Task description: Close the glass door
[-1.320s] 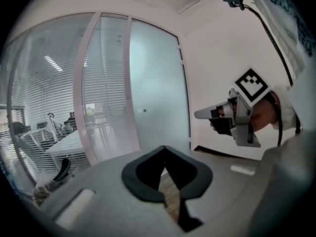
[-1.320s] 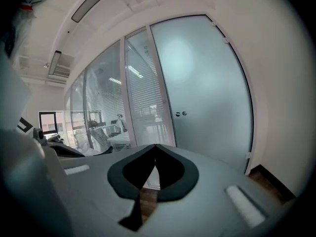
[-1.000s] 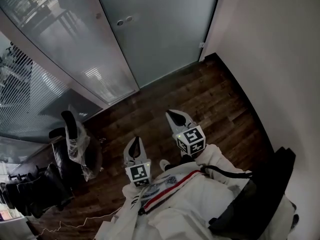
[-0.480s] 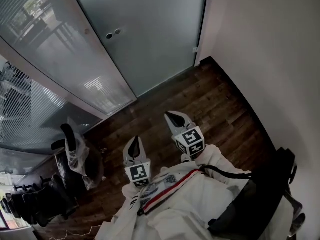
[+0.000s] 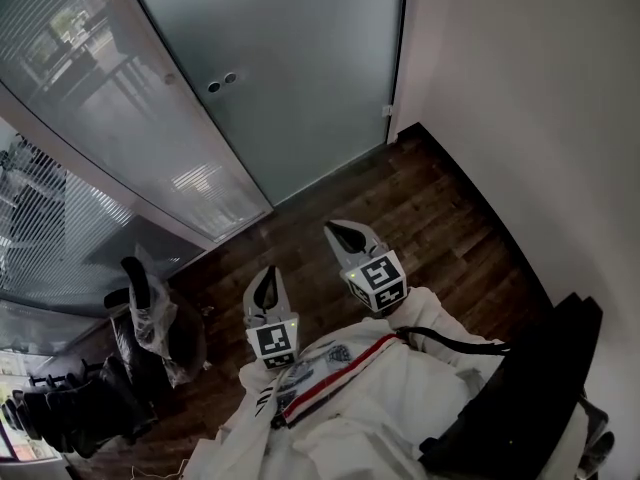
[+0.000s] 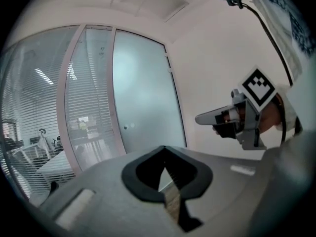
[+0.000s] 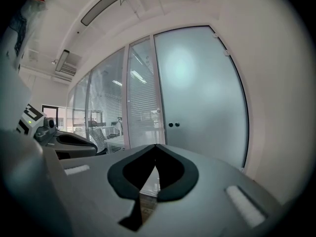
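White jacket with red stripe, black cable, grey left gripper and right gripper, black-and-white marker cubes

Door: tall frosted-glass panel, pale grey-green, upright, looks shut & flush in its frame. Two small round dark fittings side by side nr its left edge. Small clip on rt edge, beside white wall. Bottom meets dark wood floor.
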Available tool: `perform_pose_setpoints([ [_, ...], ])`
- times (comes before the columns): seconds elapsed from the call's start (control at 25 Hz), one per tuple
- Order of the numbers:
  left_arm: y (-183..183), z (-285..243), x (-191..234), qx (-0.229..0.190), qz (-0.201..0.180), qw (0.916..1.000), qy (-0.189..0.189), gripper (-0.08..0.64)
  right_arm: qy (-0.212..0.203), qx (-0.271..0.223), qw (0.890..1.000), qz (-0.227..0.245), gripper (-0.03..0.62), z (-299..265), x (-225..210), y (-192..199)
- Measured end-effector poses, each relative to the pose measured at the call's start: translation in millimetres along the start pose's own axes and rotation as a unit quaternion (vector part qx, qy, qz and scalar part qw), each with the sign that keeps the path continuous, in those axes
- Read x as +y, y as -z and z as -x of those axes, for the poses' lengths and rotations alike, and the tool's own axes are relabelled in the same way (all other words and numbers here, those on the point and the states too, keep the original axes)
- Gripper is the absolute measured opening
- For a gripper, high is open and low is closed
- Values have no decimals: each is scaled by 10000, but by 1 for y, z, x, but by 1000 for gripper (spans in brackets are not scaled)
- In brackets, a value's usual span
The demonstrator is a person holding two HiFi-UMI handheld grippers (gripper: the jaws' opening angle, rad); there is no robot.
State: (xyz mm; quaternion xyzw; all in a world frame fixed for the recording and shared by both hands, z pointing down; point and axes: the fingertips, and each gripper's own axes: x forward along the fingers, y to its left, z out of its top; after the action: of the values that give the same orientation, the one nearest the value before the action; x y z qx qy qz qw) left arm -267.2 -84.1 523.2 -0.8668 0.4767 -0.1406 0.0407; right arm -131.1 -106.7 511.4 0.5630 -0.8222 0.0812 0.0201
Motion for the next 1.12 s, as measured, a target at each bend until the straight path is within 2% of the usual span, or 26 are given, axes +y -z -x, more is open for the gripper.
perform_pose_setpoints([
  [0.64, 9, -1, -18, 170, 132, 9997, -101, 2, -271, 264, 9993, 42, 6, 7, -9, 10],
  [1.12, 11, -2, -21, 191, 123, 9997, -88, 2, -272, 306, 9992, 41, 6, 8, -11, 14],
])
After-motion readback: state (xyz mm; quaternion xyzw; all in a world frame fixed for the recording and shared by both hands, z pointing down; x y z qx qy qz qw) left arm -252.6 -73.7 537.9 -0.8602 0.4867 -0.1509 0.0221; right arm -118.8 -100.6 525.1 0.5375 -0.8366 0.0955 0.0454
